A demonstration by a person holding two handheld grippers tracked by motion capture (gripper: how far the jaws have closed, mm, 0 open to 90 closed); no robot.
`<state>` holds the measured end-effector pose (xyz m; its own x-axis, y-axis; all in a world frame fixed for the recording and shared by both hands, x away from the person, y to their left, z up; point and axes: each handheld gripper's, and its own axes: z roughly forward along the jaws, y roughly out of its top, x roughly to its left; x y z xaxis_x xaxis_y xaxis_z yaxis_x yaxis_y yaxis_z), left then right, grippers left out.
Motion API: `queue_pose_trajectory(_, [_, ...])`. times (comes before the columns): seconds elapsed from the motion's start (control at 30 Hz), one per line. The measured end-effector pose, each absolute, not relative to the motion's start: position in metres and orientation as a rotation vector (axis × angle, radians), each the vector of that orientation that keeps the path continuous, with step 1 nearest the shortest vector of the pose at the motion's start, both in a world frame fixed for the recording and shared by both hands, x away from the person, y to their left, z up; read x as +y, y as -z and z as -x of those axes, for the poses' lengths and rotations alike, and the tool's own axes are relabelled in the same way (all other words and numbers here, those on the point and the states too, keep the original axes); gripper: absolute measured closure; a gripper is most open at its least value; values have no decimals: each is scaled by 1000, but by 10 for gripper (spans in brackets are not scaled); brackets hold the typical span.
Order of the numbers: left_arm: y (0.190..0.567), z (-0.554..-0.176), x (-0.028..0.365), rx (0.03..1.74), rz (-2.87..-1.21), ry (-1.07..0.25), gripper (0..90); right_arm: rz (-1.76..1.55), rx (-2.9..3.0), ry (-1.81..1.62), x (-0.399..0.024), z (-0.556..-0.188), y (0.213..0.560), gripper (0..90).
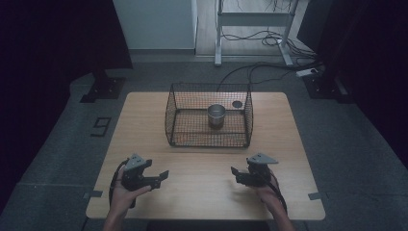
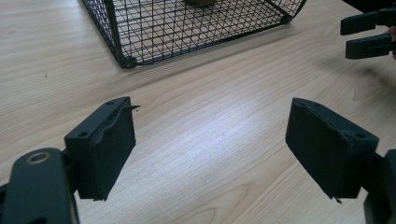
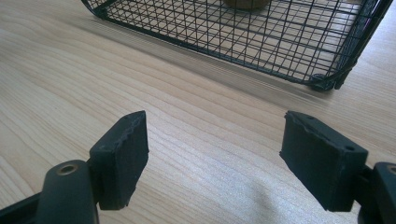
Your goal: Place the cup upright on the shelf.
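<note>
Left gripper [image 1: 162, 176]: I see jaws spread, nothing between them.
Right gripper [image 1: 234, 172]: I see jaws apart, gripping nothing.
Metal cup [image 1: 216, 115]: upright inside the wire basket [image 1: 175, 113], well ahead of both grippers, between their lines.
Hands: I read both low over the table [image 1: 202, 192], jaws aimed toward the basket.
</note>
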<state>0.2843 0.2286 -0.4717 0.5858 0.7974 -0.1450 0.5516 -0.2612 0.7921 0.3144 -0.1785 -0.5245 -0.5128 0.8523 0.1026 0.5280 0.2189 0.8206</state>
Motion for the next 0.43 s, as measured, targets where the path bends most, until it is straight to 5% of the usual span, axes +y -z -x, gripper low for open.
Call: queue_pose_trajectory(0.43, [471, -284, 229, 1078, -1951, -360, 162, -1287, 2124, -1199, -180, -315, 525, 215])
